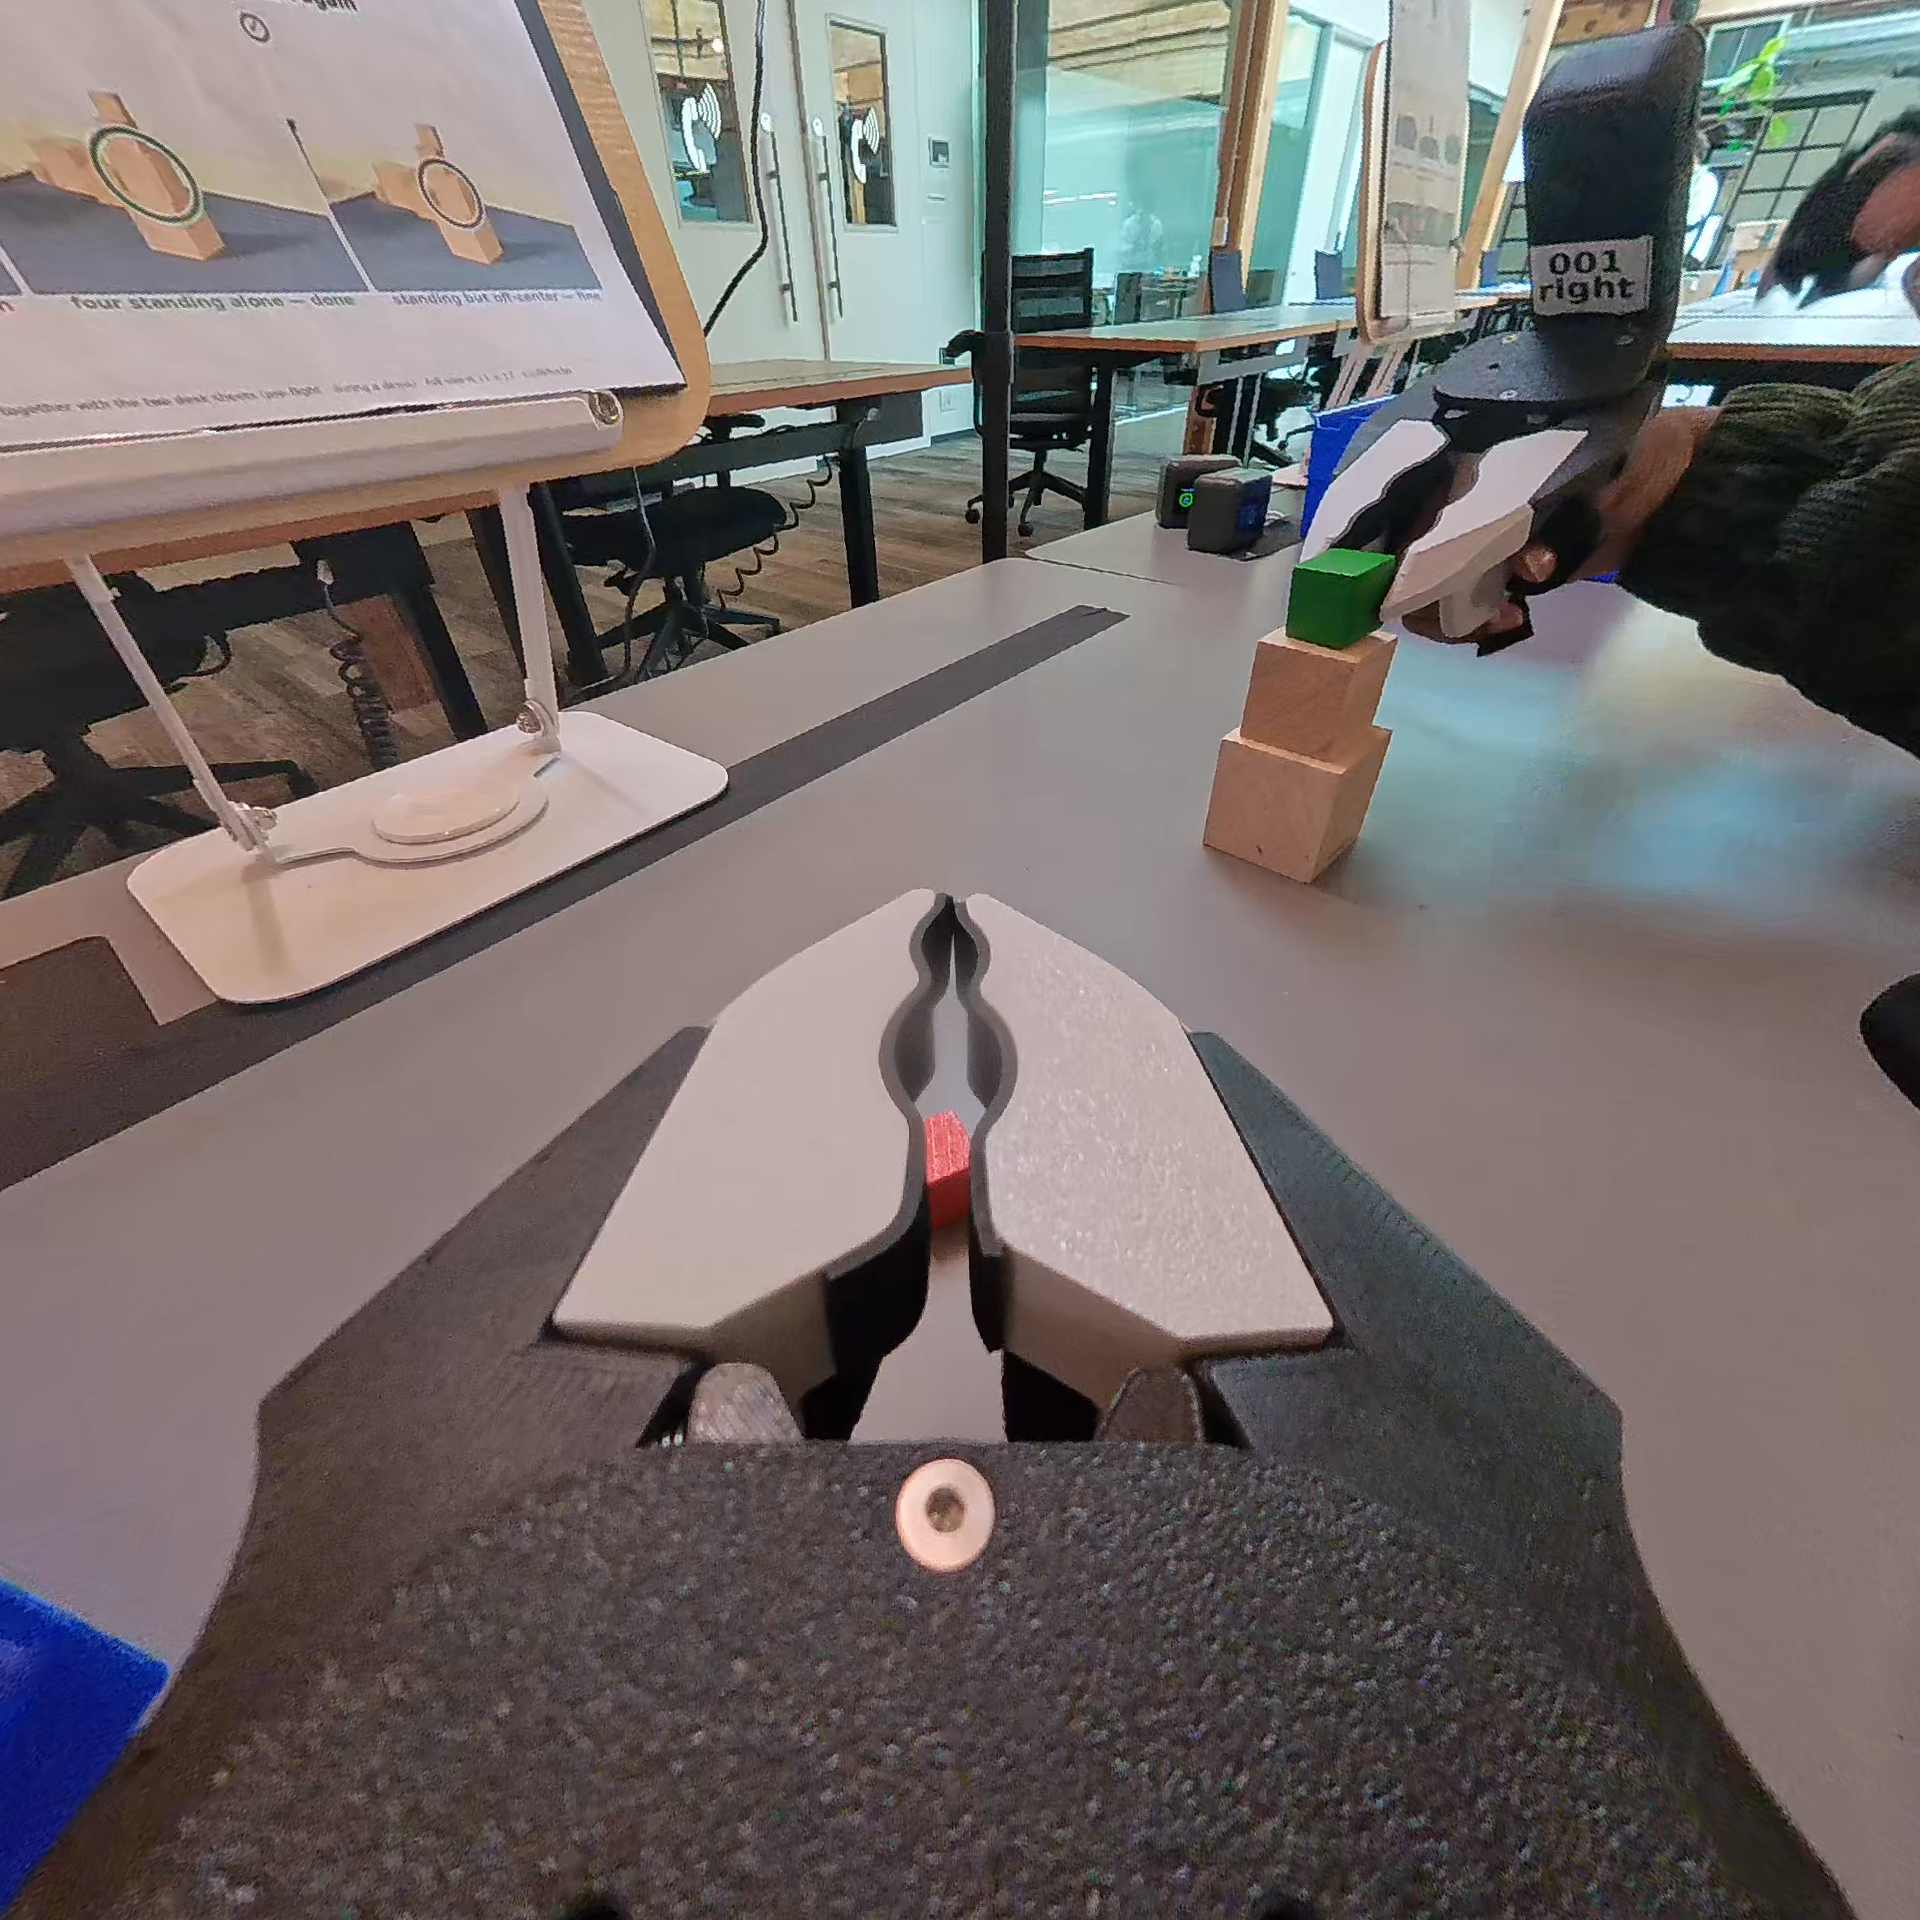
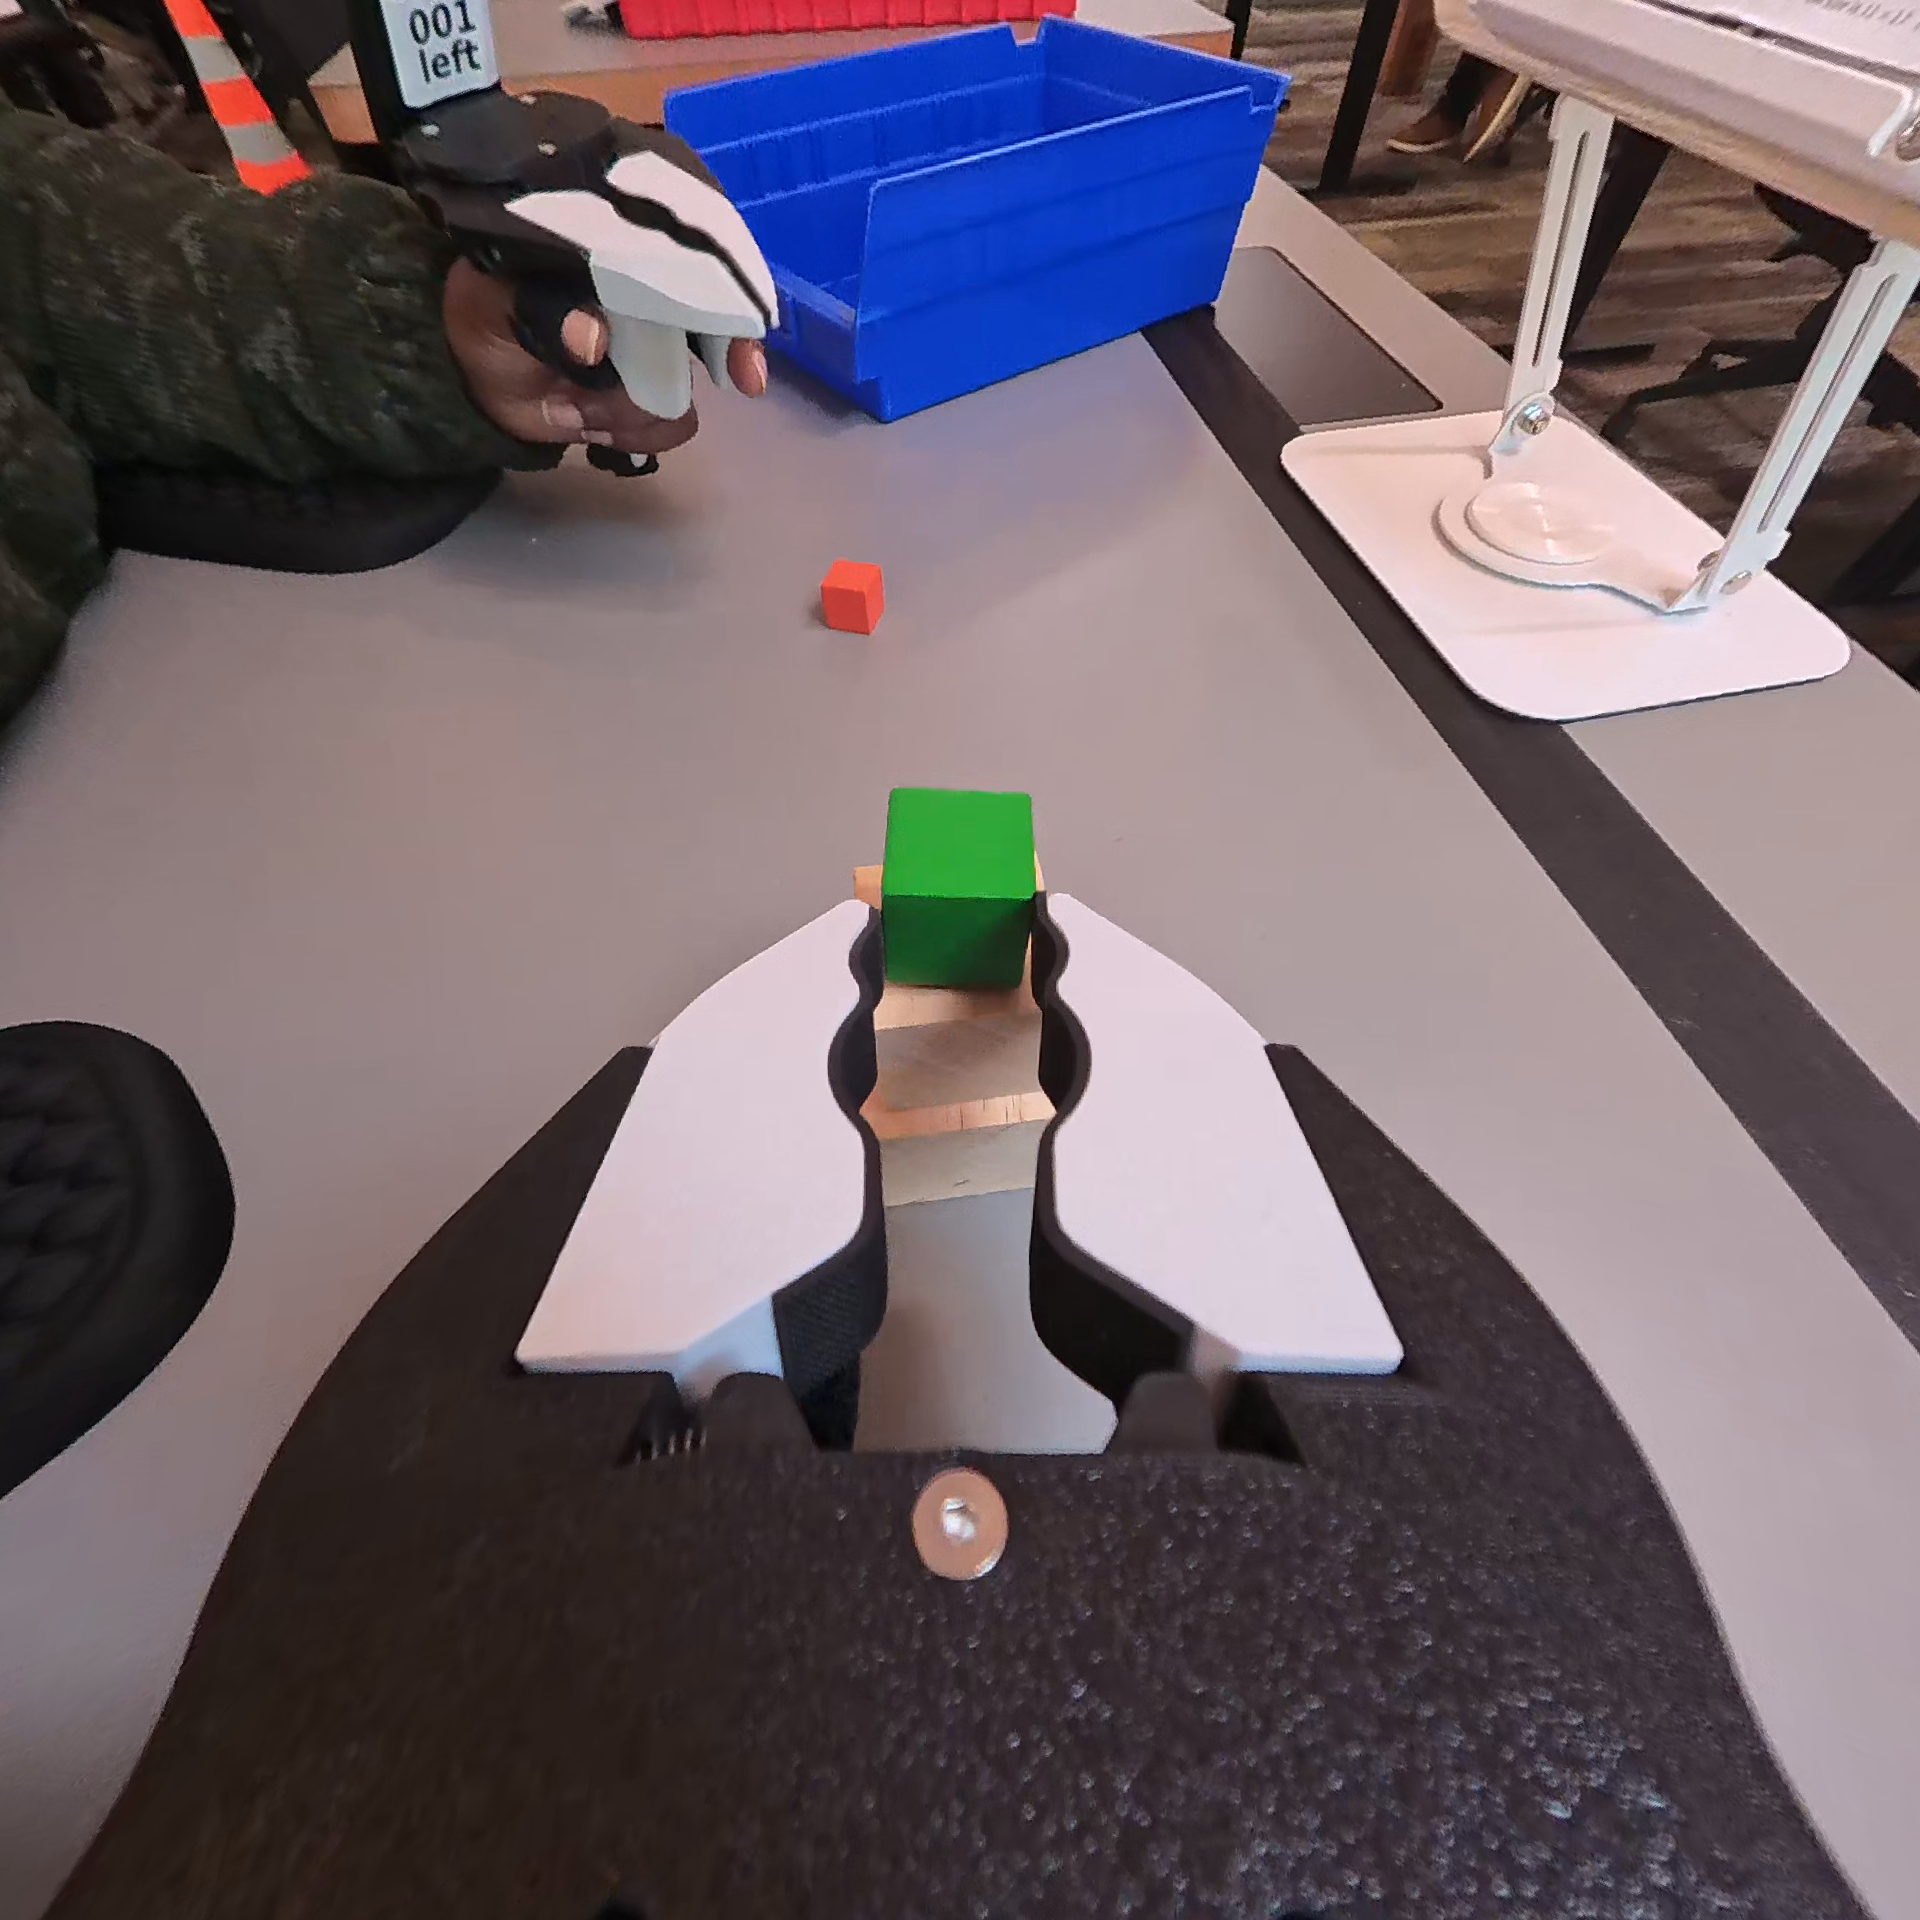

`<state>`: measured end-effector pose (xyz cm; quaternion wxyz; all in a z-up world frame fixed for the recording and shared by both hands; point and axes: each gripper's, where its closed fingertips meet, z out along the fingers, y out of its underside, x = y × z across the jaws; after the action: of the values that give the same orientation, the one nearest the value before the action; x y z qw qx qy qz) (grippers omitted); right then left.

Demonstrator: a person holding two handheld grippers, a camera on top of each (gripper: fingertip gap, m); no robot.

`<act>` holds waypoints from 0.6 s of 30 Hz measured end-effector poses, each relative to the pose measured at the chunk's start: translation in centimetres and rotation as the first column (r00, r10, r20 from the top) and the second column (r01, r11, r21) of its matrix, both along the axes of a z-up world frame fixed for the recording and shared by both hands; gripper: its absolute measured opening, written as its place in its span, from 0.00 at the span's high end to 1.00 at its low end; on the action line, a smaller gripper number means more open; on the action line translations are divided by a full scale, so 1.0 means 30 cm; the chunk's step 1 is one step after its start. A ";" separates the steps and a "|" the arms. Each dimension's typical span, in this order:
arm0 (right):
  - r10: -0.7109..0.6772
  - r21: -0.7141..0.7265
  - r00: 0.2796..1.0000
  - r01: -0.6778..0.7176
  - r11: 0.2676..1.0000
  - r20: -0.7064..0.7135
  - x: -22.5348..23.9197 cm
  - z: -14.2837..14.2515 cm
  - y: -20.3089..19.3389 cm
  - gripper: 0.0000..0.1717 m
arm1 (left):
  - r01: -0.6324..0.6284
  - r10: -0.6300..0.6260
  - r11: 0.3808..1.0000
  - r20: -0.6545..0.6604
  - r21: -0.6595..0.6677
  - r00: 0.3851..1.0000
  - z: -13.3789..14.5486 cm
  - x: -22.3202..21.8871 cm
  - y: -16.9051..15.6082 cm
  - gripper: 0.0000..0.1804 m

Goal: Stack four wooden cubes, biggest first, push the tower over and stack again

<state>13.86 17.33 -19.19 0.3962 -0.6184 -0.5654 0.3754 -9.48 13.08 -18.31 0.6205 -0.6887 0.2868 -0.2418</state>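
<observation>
My right gripper (image 2: 956,914) is shut on a green cube (image 2: 958,883), with a pad against each side. The cube sits on top of two stacked wooden blocks (image 2: 961,1153) on the grey table (image 2: 416,831). The left wrist view shows the same: the right gripper (image 1: 1351,571) at the green cube (image 1: 1338,597), above the upper block (image 1: 1311,696) and the lower block (image 1: 1288,800). My left gripper (image 1: 951,904) is shut, tips touching. A small red cube (image 1: 945,1169) shows below through the gap between its fingers. In the right wrist view the red cube (image 2: 852,595) lies on the table, apart from the raised left gripper (image 2: 743,301).
A blue bin (image 2: 987,208) stands at the far end of the table, behind the left gripper. A white document stand (image 2: 1558,582) with printed sheets stands at the right edge, beyond a dark strip. A black pad (image 2: 94,1216) lies at the left. Across from one pair of fingers to the other is roughly 25 cm. The left gripper is farther from the upper block (image 1: 1311,696), some 20 cm, than the right, some 4 cm.
</observation>
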 end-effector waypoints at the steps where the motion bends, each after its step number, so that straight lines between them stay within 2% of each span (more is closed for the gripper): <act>1: 0.007 -0.007 1.000 -0.007 1.000 0.007 -0.001 -0.003 -0.003 0.84 | 0.001 -0.001 1.000 -0.001 -0.003 1.000 -0.002 0.001 0.000 1.00; 18: 0.026 0.029 0.997 -0.028 0.999 0.073 0.003 0.006 0.000 0.80 | -0.002 0.002 1.000 -0.009 -0.012 1.000 -0.018 -0.001 0.007 1.00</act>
<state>13.96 17.31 -19.01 0.3794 -0.6179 -0.5934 0.3496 -9.52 13.28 -18.85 0.6153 -0.6937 0.2874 -0.2400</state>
